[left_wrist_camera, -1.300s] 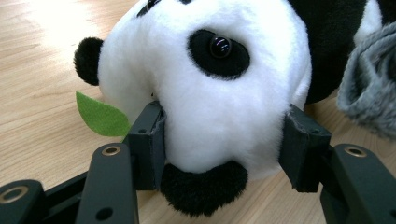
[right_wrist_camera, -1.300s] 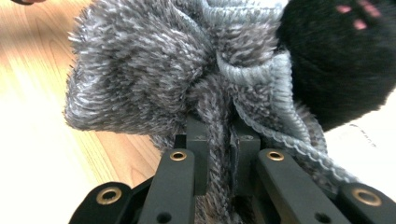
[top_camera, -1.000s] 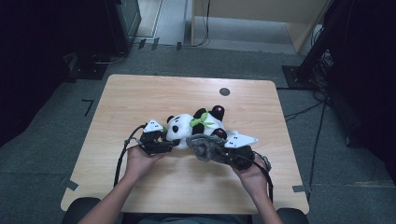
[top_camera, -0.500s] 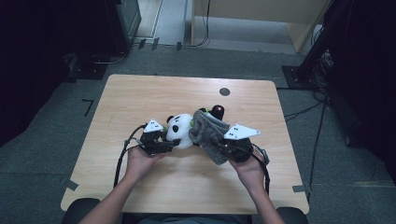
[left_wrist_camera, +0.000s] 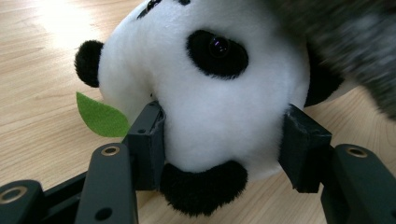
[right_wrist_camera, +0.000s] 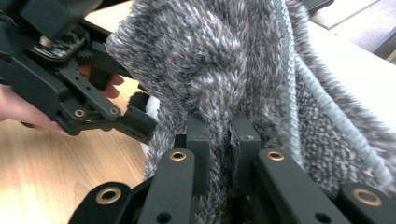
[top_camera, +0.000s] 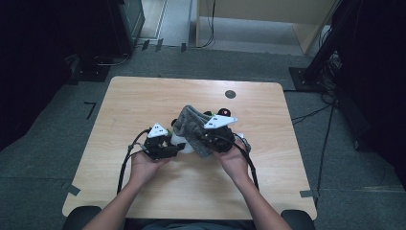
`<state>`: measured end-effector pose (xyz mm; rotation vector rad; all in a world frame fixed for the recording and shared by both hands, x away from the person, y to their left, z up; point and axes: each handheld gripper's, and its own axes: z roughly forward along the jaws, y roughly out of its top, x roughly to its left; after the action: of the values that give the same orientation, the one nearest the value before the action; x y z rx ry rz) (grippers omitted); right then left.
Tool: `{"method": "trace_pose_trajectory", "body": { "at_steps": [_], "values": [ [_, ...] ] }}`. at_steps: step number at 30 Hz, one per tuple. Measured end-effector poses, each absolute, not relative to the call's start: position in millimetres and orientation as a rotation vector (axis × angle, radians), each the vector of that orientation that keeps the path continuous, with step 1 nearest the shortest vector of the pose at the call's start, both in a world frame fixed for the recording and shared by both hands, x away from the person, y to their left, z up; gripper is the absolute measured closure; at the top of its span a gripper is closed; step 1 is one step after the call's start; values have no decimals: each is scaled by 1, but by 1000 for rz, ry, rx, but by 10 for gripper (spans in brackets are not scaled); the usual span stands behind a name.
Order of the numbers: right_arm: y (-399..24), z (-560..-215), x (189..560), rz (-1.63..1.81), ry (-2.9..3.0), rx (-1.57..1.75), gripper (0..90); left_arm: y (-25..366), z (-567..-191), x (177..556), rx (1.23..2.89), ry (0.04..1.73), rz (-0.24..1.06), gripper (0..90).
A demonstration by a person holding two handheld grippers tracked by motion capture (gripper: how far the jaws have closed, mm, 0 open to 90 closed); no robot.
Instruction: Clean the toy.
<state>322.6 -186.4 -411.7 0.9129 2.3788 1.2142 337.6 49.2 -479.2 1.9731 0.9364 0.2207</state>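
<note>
At the middle of the light wooden table (top_camera: 143, 100), the left gripper (left_wrist_camera: 219, 140) clamps the head of a black-and-white plush panda (left_wrist_camera: 205, 79), a green felt leaf (left_wrist_camera: 100, 116) beside its jaw. The right gripper (right_wrist_camera: 219, 140) is pinched tight on a fold of fuzzy grey knitted cloth (right_wrist_camera: 224, 60). A second ago that cloth lay low at the panda's right; now it is lifted and drawn leftward, draping over the toy, while the left gripper has kept still.

No readable text, label, brand, number or sign can be found on anything in these pictures.
</note>
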Motion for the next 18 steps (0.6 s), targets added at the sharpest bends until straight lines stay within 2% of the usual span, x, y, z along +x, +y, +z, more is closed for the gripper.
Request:
{"method": "trace_pose_trajectory", "body": {
  "at_steps": [18],
  "values": [
    [-176, -438, 313, 1163, 2400, 854, 826, 51, -480, 339, 1974, 937, 208, 408]
  ]
}}
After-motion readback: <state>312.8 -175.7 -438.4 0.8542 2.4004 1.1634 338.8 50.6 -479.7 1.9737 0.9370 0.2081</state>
